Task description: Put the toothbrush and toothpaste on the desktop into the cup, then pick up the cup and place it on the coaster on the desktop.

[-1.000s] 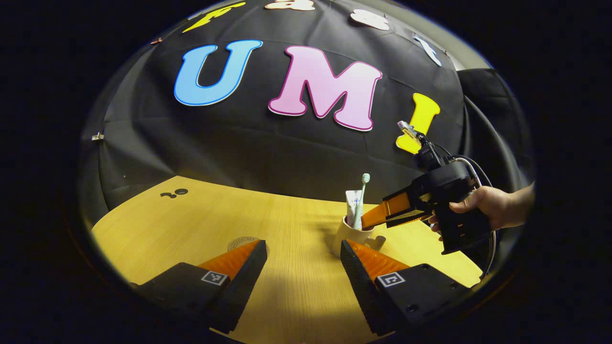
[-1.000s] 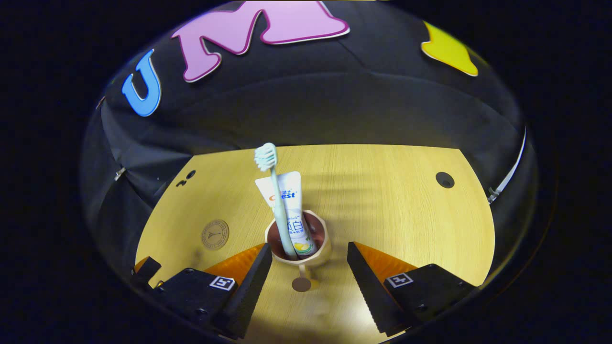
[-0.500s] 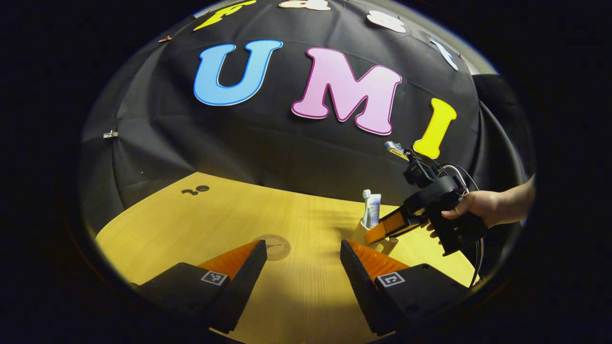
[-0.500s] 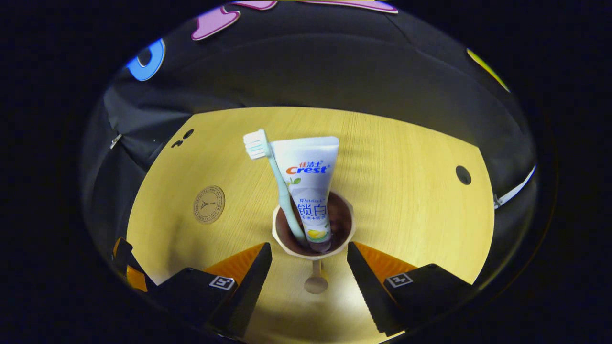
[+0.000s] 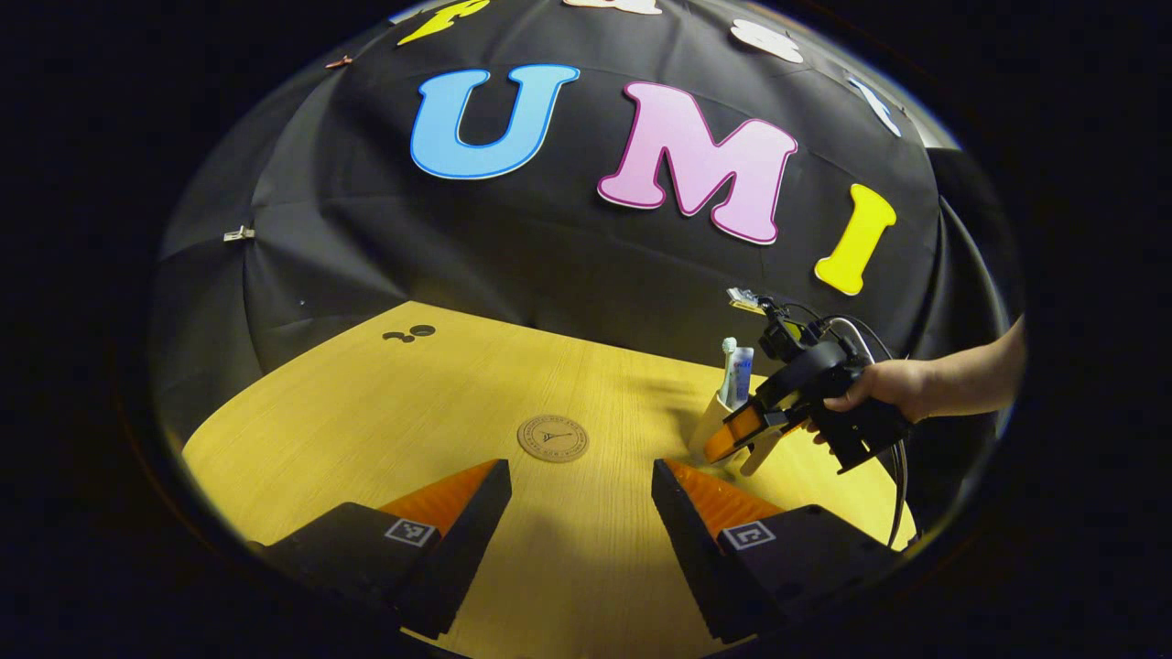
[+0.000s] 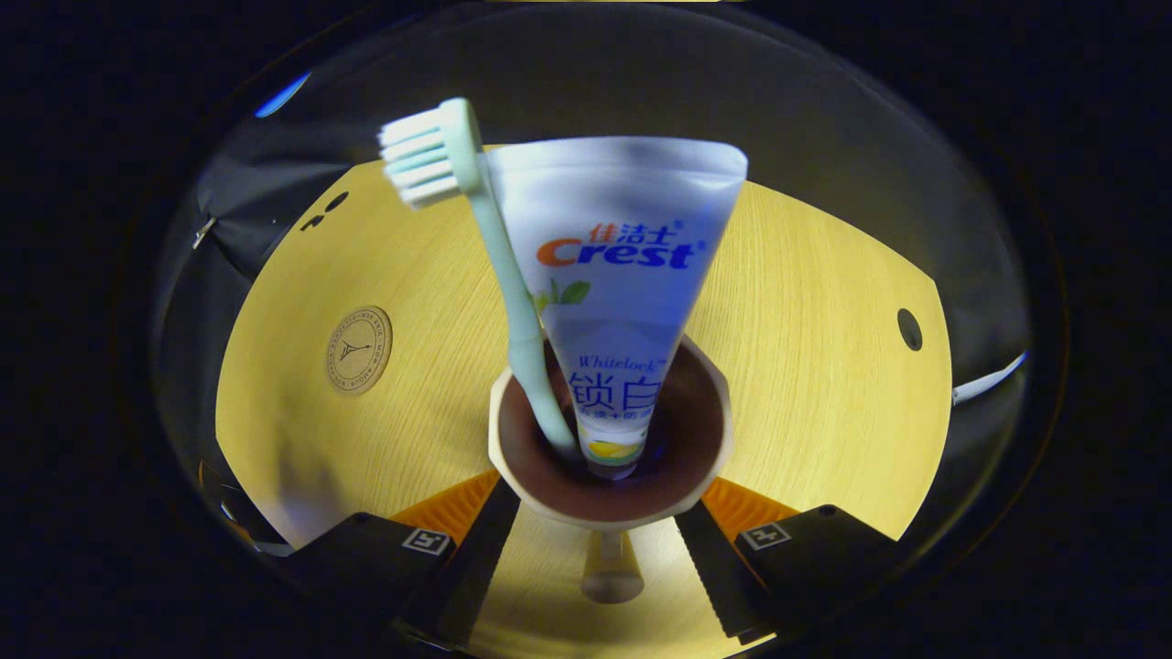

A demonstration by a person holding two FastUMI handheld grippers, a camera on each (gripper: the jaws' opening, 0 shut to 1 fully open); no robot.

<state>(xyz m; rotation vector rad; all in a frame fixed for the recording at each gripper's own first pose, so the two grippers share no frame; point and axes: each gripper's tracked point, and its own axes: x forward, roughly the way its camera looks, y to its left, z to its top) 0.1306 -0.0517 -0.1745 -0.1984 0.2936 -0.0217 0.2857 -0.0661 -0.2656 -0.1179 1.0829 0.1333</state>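
Both toothbrush and toothpaste in cup; right gripper fingers straddle cup, contact unclear; left gripper fingers spread; coaster placement left.

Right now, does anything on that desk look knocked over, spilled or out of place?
Nothing stands out. The toothbrush and toothpaste stand in the cup, leaning a little. The cup sits upright between the right gripper fingers, and the coaster lies flat and bare on the desk.

Light falls from above on the wooden desktop, bright against the dim surroundings. Fisheye distortion bends its edges. Up close, the toothpaste looks soft and slightly blurred.
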